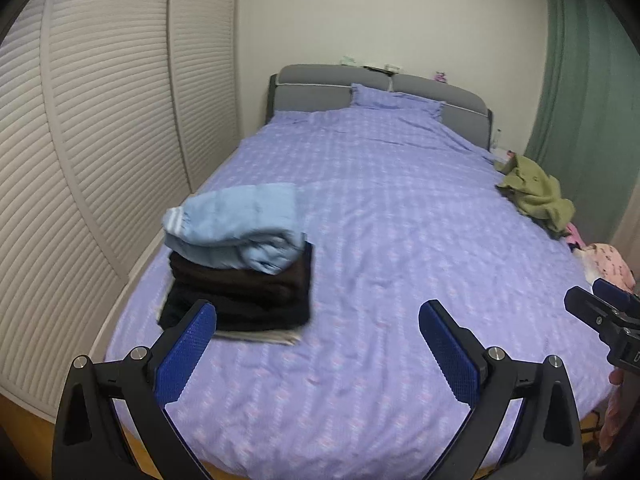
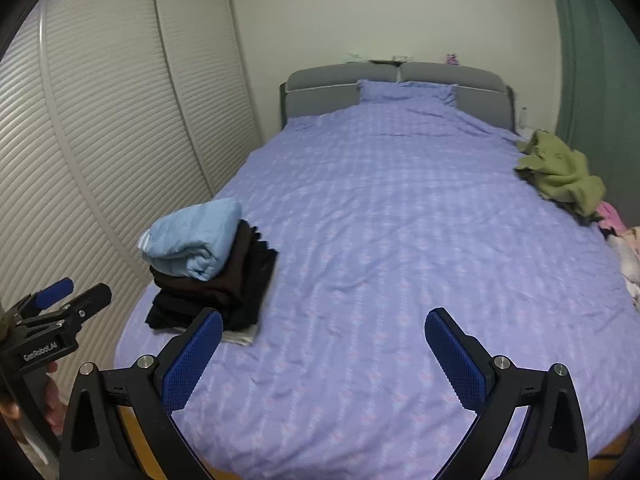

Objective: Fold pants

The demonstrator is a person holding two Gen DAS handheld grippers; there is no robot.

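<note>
On the bed (image 1: 400, 208) with the purple cover, the folded light blue pants (image 1: 236, 224) lie on top of a stack of dark folded clothes (image 1: 248, 296) near the left edge. The left tongs (image 1: 318, 320) and the right tongs (image 2: 324, 326) are both wide open above the cover and hold nothing. A crumpled green garment (image 2: 560, 172) lies well apart at the right edge.
</note>
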